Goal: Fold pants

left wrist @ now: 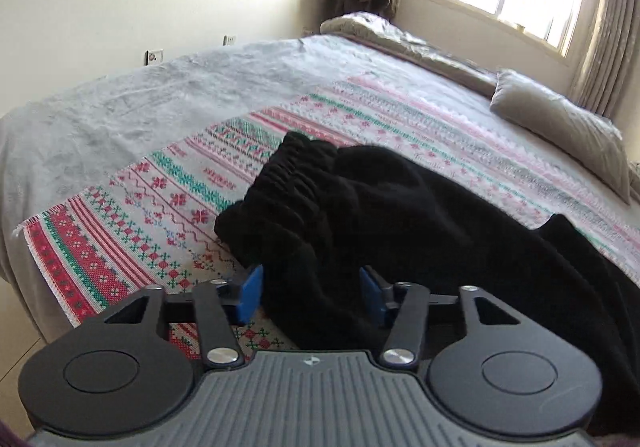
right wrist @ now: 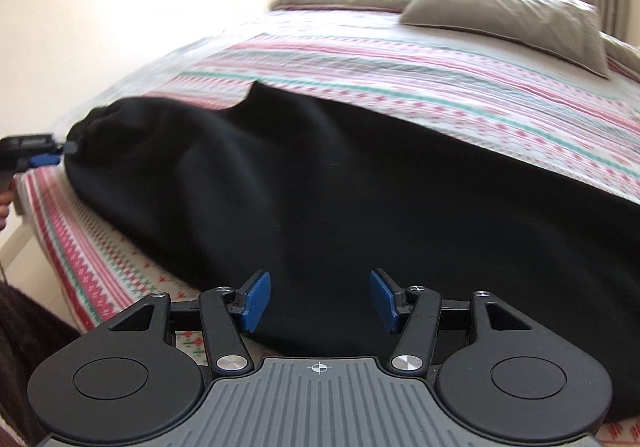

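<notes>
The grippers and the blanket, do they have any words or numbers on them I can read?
No words or numbers can be read.
Left gripper: only a tiny pale mark on its grey housing, too small to read.
Right gripper: a small crosshair sign on its grey housing, no letters.
Patterned blanket: red and green stitched flowers and zigzags; some rows look a bit like letters but are just pattern.
Black pants: no label showing.

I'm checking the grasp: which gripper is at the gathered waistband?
The left gripper, its blue pads straddling the black pants beside the ruched waistband; the right gripper faces smooth fabric.
</notes>
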